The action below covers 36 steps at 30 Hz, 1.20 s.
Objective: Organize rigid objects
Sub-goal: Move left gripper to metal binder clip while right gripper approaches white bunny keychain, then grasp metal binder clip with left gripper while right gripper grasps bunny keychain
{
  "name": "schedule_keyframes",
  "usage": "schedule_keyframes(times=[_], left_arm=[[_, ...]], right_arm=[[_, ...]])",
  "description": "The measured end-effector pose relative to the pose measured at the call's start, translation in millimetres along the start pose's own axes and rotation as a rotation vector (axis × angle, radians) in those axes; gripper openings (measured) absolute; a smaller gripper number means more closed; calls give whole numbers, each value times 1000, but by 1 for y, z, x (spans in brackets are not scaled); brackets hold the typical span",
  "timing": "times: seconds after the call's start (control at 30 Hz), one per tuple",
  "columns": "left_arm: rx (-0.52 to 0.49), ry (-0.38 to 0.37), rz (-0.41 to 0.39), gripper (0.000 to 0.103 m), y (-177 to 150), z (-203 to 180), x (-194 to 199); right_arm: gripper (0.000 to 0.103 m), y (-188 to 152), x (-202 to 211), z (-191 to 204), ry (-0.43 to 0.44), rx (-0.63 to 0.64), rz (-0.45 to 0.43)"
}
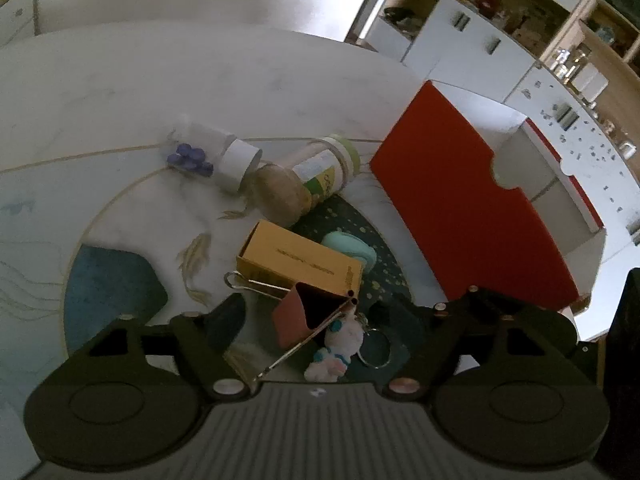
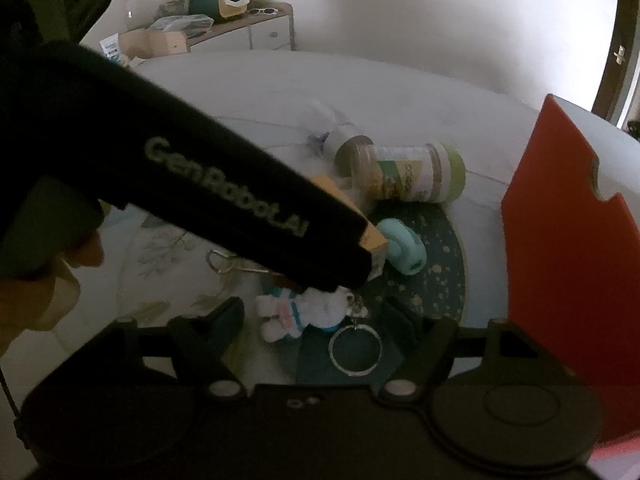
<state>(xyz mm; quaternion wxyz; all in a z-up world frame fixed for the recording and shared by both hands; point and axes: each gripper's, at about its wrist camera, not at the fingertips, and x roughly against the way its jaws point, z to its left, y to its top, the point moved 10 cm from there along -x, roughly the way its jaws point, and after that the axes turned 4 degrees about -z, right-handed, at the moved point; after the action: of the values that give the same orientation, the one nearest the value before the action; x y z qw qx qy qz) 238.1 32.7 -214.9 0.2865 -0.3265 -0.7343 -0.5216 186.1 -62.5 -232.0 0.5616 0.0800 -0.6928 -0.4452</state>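
The marble tabletop [image 1: 120, 92] is crowded. From the left lie a white bottle [image 1: 234, 160], a jar [image 1: 308, 178], a yellow box [image 1: 298, 260], a pink binder clip [image 1: 306, 314], a plush keychain [image 2: 300, 314], then the red box [image 1: 460, 200]. Both the left hand-held gripper [image 1: 308, 312] and the right hand-held gripper [image 2: 312, 314] stand half open, holding nothing. The clip looks stiff and light; I would pinch its flat sides.

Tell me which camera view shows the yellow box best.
The left wrist view: the yellow box lies whole in it, top face and printing visible. In the right wrist view the left gripper's black body covers most of it; only one corner shows.
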Motion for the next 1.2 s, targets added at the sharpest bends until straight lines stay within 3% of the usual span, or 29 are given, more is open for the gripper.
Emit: schedule_keyframes(times=[0.1,0.2,0.63,1.0,1.2], left_arm=[[17,12,5,68,0,2,-3],[27,19,11,57,-1,3,-4],[40,8,19,41,0,1,-4],[11,-1,-7,30,1,4,10],[8,-8,-12,29,-6,11,21]], right_arm=[[63,1,2,2,-6,19,-4],[59,1,6,5,-2,22,-4],[59,-11,34,13,-28,-29,15],[59,-13,61,-16,-79,-195,-3],[59,-10,83,-23,-120,-259,-12]])
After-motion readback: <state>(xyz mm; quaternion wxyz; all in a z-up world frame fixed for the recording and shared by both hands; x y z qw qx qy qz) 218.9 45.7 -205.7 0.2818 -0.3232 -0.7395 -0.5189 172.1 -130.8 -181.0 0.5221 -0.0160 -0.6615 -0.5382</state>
